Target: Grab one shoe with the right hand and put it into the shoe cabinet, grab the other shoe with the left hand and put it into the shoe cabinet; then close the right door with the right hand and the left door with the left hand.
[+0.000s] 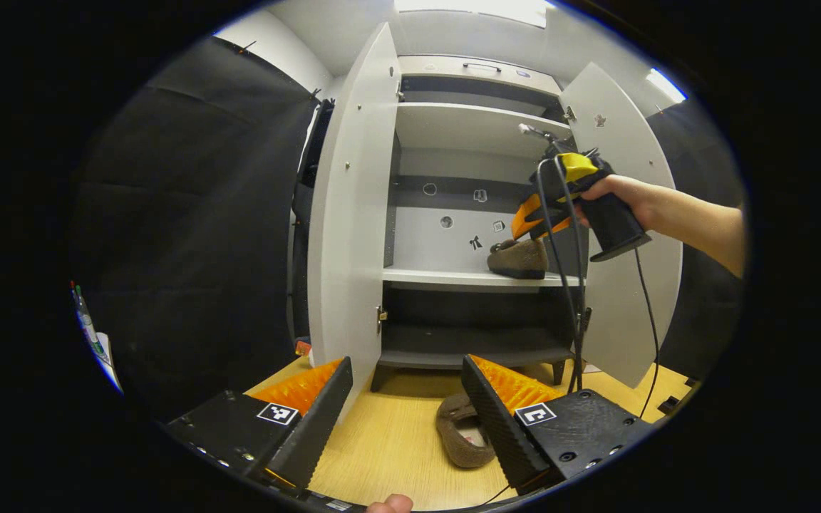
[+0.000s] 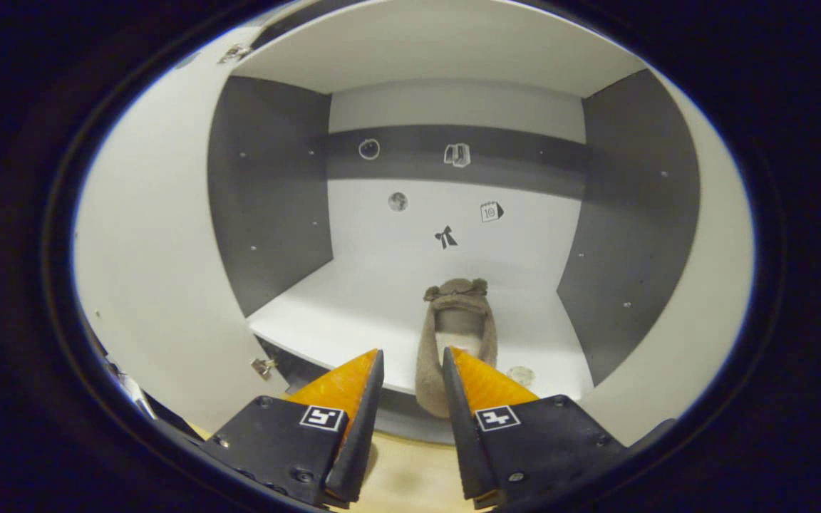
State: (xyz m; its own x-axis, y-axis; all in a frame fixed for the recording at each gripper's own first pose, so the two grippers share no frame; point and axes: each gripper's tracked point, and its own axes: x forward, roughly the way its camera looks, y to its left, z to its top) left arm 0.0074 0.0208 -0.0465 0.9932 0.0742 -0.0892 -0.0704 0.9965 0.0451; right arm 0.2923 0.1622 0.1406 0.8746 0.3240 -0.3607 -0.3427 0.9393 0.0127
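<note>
Left gripper view: left gripper (image 1: 400, 420), jaws open, hovers over the second shoe (image 1: 462, 436) on the floor (image 1: 389, 442) before the shoe cabinet (image 1: 453, 278).
Handling: looks soft, light, floppy; I'd pinch the stiffer heel rim.
Right gripper view: right gripper (image 2: 410, 399), jaws parted, gripping nothing; first shoe (image 2: 457, 335) rests on the middle shelf (image 2: 353, 313), heel at the front edge.
</note>
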